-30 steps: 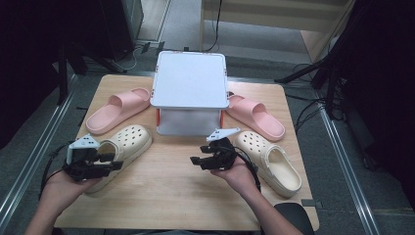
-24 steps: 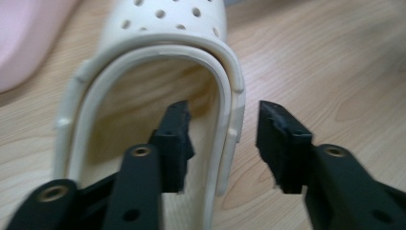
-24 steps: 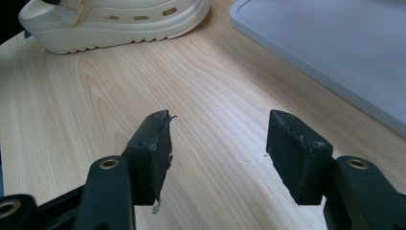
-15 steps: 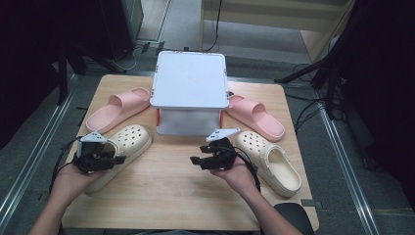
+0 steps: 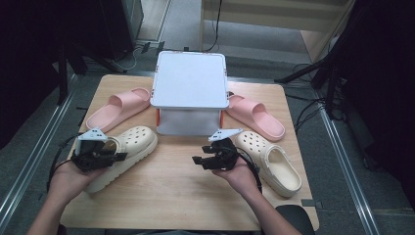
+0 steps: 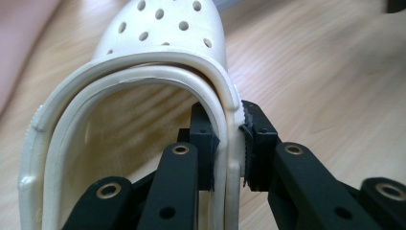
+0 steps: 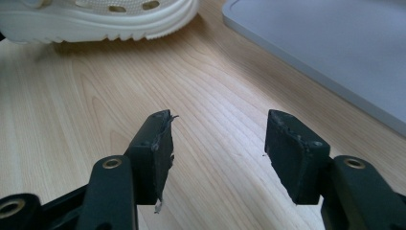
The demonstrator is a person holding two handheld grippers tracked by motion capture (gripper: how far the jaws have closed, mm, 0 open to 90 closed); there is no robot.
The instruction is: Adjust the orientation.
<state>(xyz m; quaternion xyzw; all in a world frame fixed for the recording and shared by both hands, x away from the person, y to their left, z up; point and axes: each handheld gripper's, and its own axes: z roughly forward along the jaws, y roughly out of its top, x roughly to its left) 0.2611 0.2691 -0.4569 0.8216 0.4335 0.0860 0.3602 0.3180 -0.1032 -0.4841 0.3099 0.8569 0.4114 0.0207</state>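
Now the side wall of a cream clog (image 5: pixel 125 154) is pinched by the left gripper (image 6: pixel 229 143). One jaw is placed inside the shoe and one outside, and the thin rim (image 6: pixel 225 120) is squeezed between them. These jaws have just been closing, and the wall is now pressed from both sides. It is probably held at the rim because that is the thinnest part, so it can be lifted without slipping.

The clog is found at the left front of the bench (image 5: pixel 171 196), with its toe pointed toward the grey box (image 5: pixel 190 81) in the middle. The right gripper (image 5: pixel 208 159) is kept low over bare wood near the middle of the bench. Its jaws are spread wide and nothing is held between them. It seems to be kept ready for the second cream clog (image 5: pixel 271 161), which lies just beside that hand. Two pink slides (image 5: pixel 117 107) (image 5: pixel 254 116) are left farther back, one at each side of the box.
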